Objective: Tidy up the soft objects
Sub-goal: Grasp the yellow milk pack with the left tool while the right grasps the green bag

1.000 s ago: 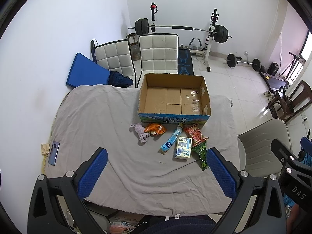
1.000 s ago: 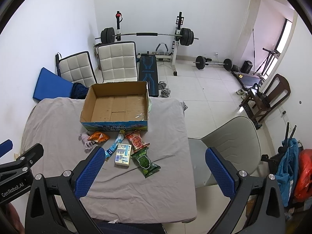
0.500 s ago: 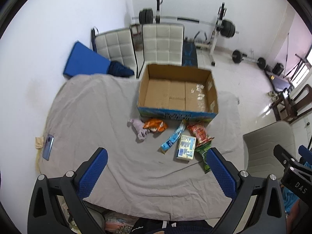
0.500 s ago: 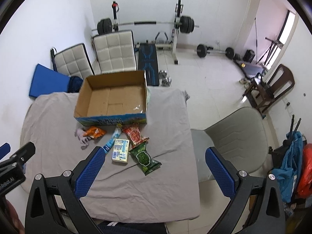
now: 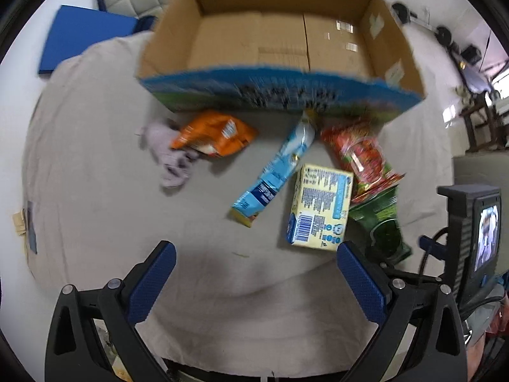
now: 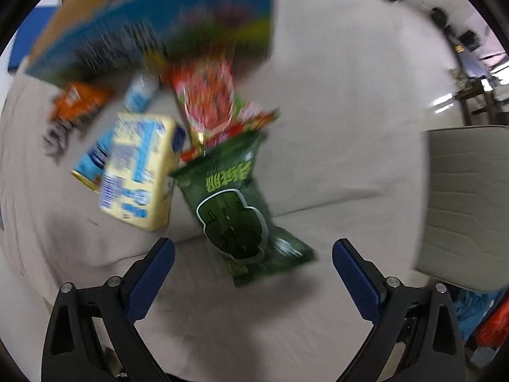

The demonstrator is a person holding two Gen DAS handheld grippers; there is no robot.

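A: Right tongs (image 6: 253,256) spread wide, empty, over the green snack bag (image 6: 237,210) on the table (image 6: 334,127).

B: Left tongs (image 5: 256,261) gape too, before the cardboard box (image 5: 280,92).

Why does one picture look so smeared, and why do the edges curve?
Right wrist view: heavy motion blur smears the cardboard box and the yellow carton; the green snack bag stays readable. Left wrist view: sharper, with slight streaking on the box's print. Both: fisheye lenses bend the table edge and darken the corners.
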